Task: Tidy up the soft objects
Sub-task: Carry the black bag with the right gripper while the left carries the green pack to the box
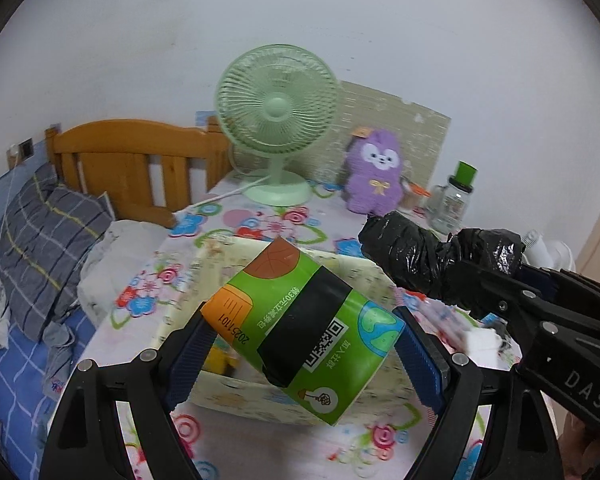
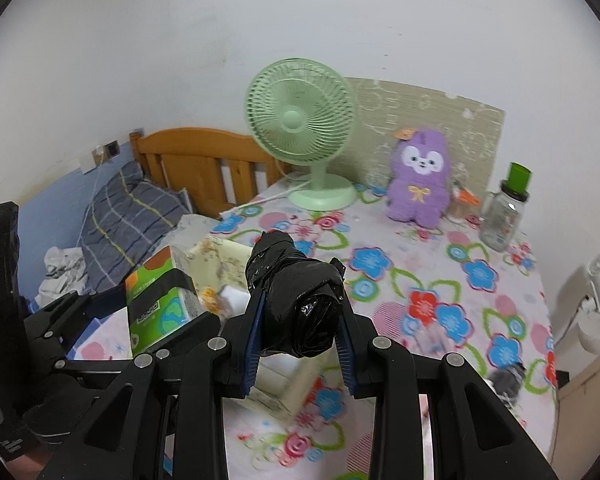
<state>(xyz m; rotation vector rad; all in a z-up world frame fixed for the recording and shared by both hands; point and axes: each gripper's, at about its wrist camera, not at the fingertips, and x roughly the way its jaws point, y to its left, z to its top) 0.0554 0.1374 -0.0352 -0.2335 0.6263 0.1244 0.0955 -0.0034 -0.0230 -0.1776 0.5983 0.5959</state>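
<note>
The left gripper (image 1: 302,354) stands wide with its blue pads clamped on the two ends of a green tissue pack (image 1: 306,338), held tilted in the air above a pale patterned box (image 1: 236,390) that sits on the flowered tablecloth (image 1: 260,216). The right gripper (image 2: 300,340) is drawn narrow around a roll of black plastic bags (image 2: 296,292), gripped at its near end and pointing away over the same box, just right of the tissue pack. Farther back on the table stand a green fan (image 2: 302,136), a purple plush toy (image 2: 420,178) and a clear bottle (image 2: 504,212), with a wooden bed (image 1: 136,160) to the left
</note>
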